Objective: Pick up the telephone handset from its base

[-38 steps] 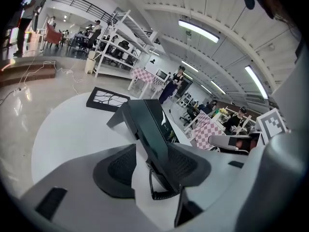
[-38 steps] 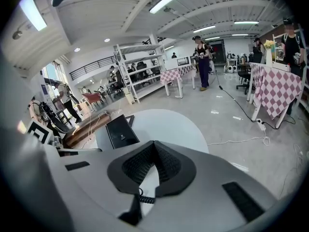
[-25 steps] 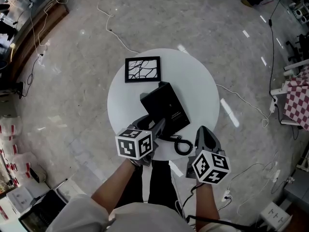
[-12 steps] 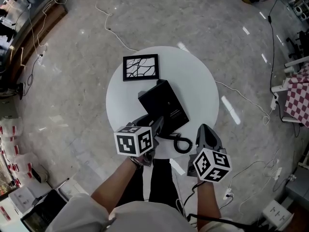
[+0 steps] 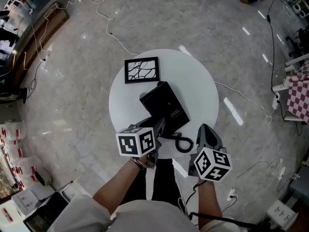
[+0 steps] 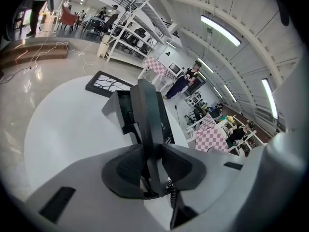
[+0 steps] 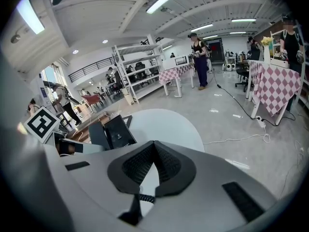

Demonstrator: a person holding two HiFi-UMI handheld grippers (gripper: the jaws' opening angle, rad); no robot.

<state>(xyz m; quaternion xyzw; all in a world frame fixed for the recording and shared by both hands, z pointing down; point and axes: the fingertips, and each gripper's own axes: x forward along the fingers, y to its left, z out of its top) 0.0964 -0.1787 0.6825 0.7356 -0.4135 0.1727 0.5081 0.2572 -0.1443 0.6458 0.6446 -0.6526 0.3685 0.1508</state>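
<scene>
On round white table [image 5: 198, 81], telephone [image 5: 166, 105], grey floor [image 5: 169, 18]

Left claw [image 6: 153, 153] closing on handset [image 6: 147, 110], right [image 7: 154, 148] shut

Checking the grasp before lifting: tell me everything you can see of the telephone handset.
The handset is black, long, narrow and plastic-looking. It lies along the left edge of the black base on the white round table. A coiled cord leaves its near end. The left gripper has just been closing; its jaws press both sides there.
</scene>
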